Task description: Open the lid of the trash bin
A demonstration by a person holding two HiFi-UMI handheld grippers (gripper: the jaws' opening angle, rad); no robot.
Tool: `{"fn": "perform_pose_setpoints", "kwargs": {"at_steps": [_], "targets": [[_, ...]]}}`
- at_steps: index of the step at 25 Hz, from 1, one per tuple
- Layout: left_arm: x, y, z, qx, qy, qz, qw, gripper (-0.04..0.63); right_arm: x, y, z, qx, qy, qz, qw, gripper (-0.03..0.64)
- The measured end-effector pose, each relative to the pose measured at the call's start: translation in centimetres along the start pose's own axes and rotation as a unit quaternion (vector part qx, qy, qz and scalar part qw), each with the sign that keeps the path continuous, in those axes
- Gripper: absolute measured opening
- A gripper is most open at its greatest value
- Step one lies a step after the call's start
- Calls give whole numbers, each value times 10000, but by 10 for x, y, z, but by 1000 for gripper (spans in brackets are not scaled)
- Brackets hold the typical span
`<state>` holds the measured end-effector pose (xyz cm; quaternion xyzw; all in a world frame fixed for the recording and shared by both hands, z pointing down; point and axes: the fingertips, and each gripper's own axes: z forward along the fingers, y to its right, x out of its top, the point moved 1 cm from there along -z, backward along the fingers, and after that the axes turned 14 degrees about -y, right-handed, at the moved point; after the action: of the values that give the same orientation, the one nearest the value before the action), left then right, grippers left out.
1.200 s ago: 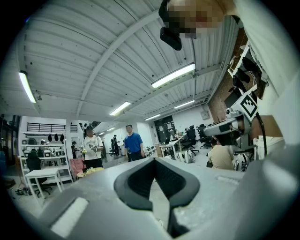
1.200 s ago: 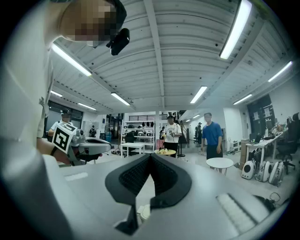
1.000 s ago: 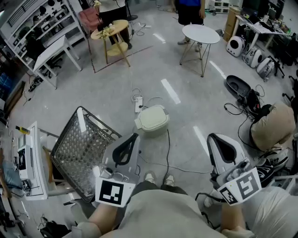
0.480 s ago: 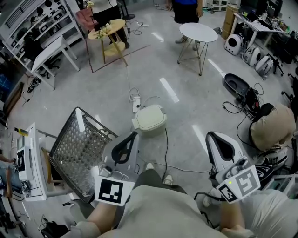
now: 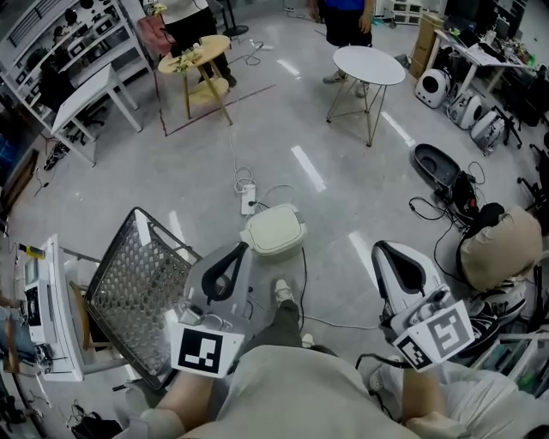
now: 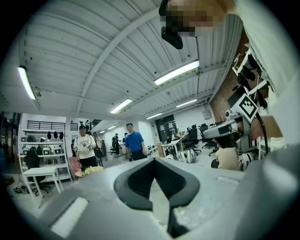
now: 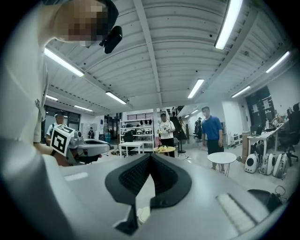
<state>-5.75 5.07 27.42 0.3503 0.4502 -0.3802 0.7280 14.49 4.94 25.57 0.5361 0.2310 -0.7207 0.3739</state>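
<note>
- Trash bin (image 5: 274, 230): body mostly hidden beneath its lid (image 5: 273, 225).
- Wire basket (image 5: 137, 283): right side partly hidden behind left tool (image 5: 242, 249).
- Person in blue (image 5: 347, 21): upper body cut off by top edge.

Steep downward look at a grey workshop floor (image 5: 197, 171).
Cream-topped trash bin (image 5: 274, 230), closed, just past a shoe (image 5: 284, 292); left gripper (image 5: 238, 254) and right gripper (image 5: 386, 254) low either side, not touching it.
</note>
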Motion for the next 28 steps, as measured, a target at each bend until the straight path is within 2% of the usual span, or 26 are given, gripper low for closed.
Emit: {"fn": "perform_pose_setpoints", "kwargs": {"at_steps": [7,17,22,28], "targets": [[-4,-70,59,182,-75,-159,9997,2,21,29,92,150,-226,-80,9996,3],[-19,-175,145,198,-388,-485,9979,2,42,73,226,133,-760,-125,9969,3],[-25,-206,171,274,-494,-546,9969,2,39,92,267,195,-989,-50,9949,3],[-44,-220,194,467,-793,-754,9929,2,21,114,306,382,-1333,21,9903,3]]}}
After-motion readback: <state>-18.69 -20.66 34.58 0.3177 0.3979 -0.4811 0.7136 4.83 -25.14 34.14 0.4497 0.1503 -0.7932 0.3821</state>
